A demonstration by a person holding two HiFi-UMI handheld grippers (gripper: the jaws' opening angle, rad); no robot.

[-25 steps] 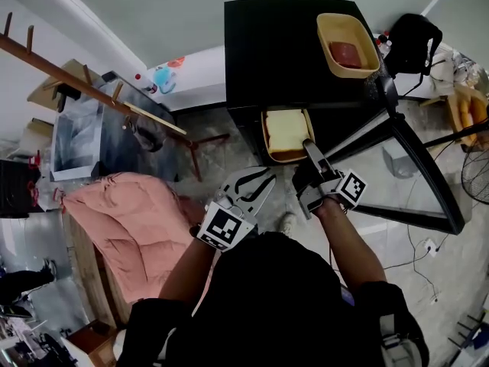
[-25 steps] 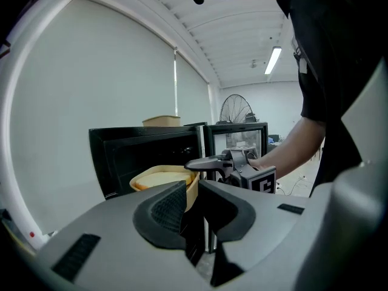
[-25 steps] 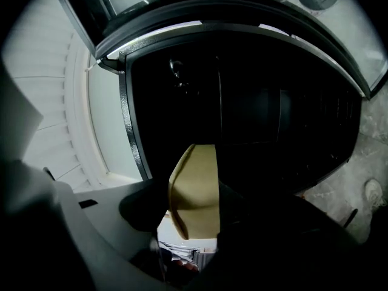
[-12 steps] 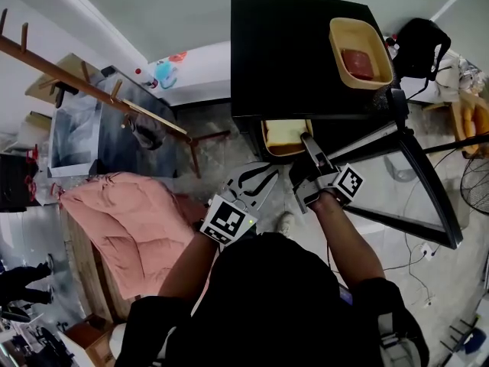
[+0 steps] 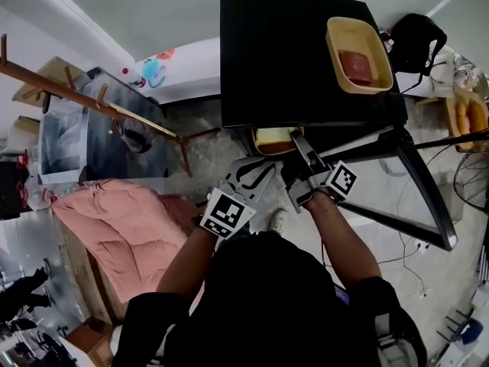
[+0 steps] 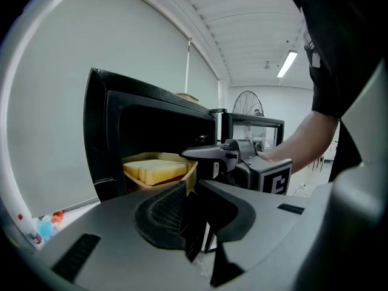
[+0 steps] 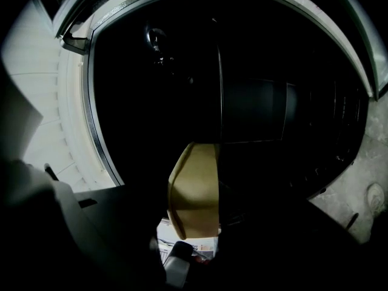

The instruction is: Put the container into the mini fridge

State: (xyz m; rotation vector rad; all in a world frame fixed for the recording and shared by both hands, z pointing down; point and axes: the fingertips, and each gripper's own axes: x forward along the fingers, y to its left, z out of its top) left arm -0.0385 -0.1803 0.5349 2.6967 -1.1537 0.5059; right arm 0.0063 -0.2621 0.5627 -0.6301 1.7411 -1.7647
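The right tongs (image 5: 299, 145) are grasping the near end wall of the tan container (image 5: 273, 138). The right gripper view shows that wall pinched between the 2 jaws, which stand fairly wide on it. The left tongs (image 5: 258, 177) hang just beside them, clenched on nothing and clear of the load.

The container is in the mouth of the black mini fridge (image 5: 290, 60). From the head view, most of it lies under the fridge's top edge and only its near end shows. The glass door (image 5: 409, 193) stands swung open to the right. A 2nd container (image 5: 333, 48), with something red in it, sits on top of the fridge and plays no part here.

The step in hand looks like the final push inward. To do it well, keep the tongs level so the pale yellow slabs (image 6: 151, 170) stay flat. Drive straight back along the shelf, not at a slant, so no corner catches the frame. Let go only once the base is fully borne by the shelf, then draw the tongs back without hooking the rim.

The container sits open side up, roughly level. Its long axis appears to run front to back, far end pointing into the dark cavity and near short end toward the person.
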